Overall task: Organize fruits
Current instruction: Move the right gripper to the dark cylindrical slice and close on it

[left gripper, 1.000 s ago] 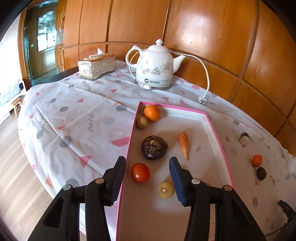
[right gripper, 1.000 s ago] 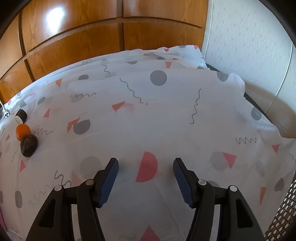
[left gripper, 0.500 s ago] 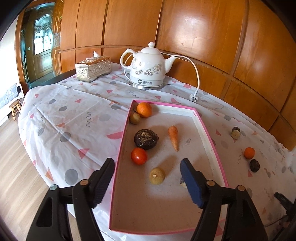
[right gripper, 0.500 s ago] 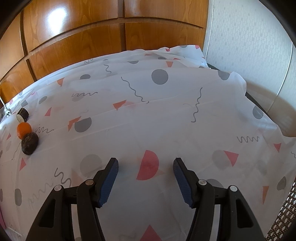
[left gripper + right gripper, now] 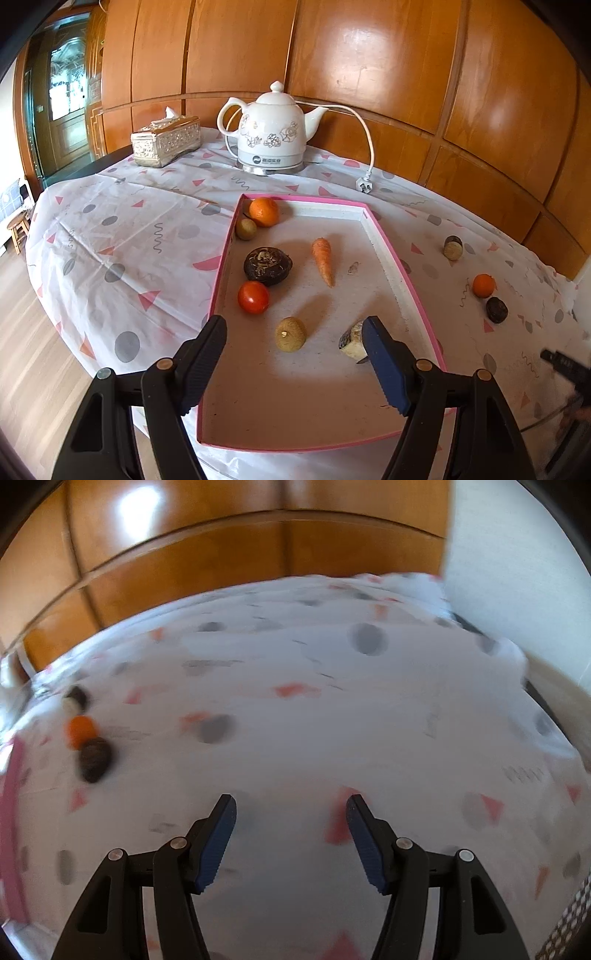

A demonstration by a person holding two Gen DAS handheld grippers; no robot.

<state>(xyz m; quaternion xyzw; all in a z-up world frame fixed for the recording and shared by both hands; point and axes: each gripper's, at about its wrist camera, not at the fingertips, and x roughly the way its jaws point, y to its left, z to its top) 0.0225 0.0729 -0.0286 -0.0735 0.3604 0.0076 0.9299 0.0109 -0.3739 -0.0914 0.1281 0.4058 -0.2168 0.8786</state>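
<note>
My left gripper [image 5: 293, 341] has just opened, empty, releasing a cut piece [image 5: 352, 341] inside the pink tray [image 5: 406, 280]. Right gripper [image 5: 291, 821] open, empty; three pieces outside the tray remain.

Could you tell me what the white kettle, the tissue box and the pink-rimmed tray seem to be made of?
Kettle: likely glazed ceramic, glossy white with printed flowers.
Tissue box: metallic-looking, embossed silvery shine; possibly plated plastic.
Tray: probably cardboard or foam, matte speckled floor, thin pink rim.

A cloth-covered table [image 5: 155, 236] carries a pink tray [image 5: 402, 273], kettle [image 5: 271, 129], tissue box [image 5: 166, 142] and three loose fruits [image 5: 484, 285].
</note>
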